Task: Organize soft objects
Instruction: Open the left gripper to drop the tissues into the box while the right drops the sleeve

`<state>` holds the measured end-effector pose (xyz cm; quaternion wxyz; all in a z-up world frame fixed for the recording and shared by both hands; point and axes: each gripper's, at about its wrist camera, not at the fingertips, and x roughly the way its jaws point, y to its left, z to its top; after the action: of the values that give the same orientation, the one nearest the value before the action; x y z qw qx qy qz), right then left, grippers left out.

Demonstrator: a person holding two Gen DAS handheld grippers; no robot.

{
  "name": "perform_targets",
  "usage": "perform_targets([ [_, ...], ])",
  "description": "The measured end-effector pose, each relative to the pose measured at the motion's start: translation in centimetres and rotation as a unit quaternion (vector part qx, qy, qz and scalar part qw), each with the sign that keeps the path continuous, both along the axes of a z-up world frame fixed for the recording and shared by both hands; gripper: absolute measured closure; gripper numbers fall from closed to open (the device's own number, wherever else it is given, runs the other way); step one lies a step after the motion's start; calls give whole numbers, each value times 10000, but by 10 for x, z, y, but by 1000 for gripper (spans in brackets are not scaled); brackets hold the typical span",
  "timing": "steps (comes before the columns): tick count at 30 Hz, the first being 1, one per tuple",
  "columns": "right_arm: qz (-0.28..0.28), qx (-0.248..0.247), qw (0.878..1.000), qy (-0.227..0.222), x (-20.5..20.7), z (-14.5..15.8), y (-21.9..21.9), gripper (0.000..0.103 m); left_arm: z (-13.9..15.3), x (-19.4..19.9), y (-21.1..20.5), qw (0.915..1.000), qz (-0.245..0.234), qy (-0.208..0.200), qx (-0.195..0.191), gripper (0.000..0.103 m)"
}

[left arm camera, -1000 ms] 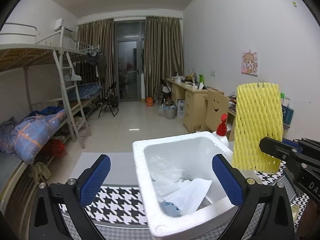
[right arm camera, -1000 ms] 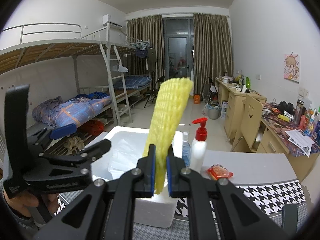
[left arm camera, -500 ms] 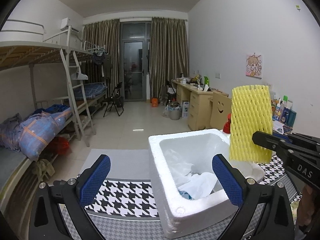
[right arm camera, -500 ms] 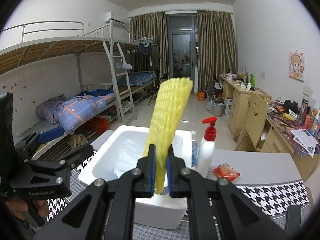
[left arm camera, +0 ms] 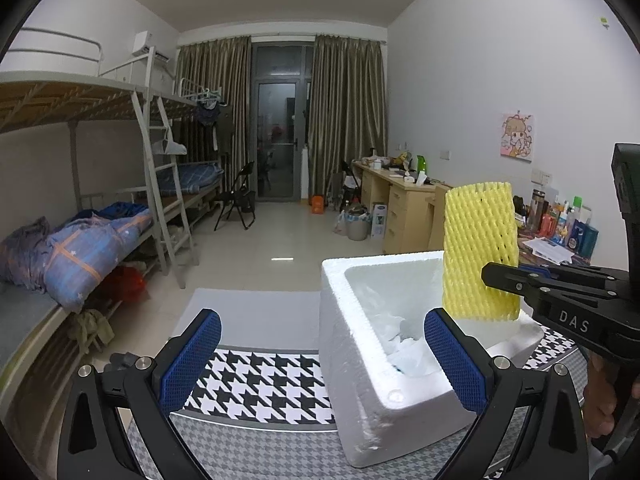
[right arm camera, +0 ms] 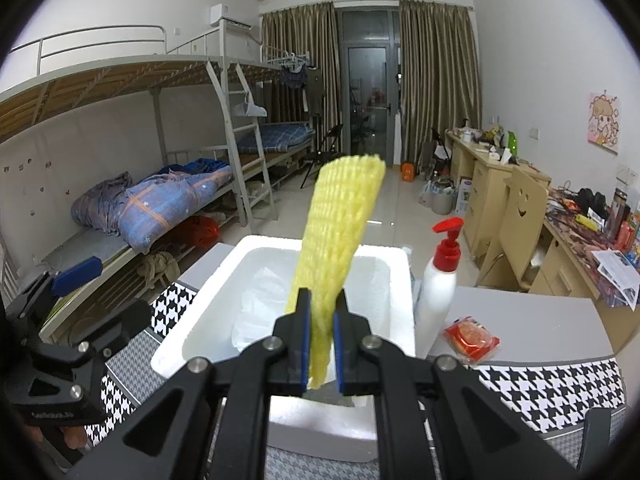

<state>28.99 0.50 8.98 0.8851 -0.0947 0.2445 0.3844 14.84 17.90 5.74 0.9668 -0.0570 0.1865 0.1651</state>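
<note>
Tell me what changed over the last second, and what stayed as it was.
The right gripper carried the yellow foam net closer over the white foam box, seen from the left wrist. The box slid right in the left view as the left gripper moved. Unchanged: net pinched upright, left fingers open and empty, tissue inside the box.

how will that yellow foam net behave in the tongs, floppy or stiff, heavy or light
Probably light and squashy: the yellow foam net flattens where the right tongs pinch it. Fairly springy rather than limp, since it stands up above the pinch, leaning only slightly. Its open mesh likely resists slipping. Over the white foam box, it should drop gently.
</note>
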Motion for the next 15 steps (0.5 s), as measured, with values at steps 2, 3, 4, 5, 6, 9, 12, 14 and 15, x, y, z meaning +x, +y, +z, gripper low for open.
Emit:
perform_targets([
  [2,5,-38,10000,30,1,-1,3,91,-2,0,2,10000,14,19,-31,1],
  [3,8,-61,10000,53,3,-2,4,91,-2,-1,2,10000,20,16,-38,1],
  [4,2,-71,9999,79,4,-3,5,91,-3,-1,2,10000,24,13,-49,1],
  [5,-19,-68,9999,118,6,-4,6,91,-3,-2,3,10000,23,9,-56,1],
  [6,-32,-64,9999,133,8,-4,5,91,-3,-2,4,10000,20,2,-56,1],
  [9,-77,-113,9998,125,10,-5,8,90,-3,-2,4,10000,18,15,-64,1],
  [12,-112,-183,9996,193,12,-7,11,70,-3,-2,6,10000,9,19,-68,1],
  [14,-156,-178,9995,225,13,-7,11,44,-4,-2,6,10000,-4,34,-84,1],
  [15,-178,-156,9995,211,13,-7,10,43,-4,-2,5,10000,2,39,-74,1],
])
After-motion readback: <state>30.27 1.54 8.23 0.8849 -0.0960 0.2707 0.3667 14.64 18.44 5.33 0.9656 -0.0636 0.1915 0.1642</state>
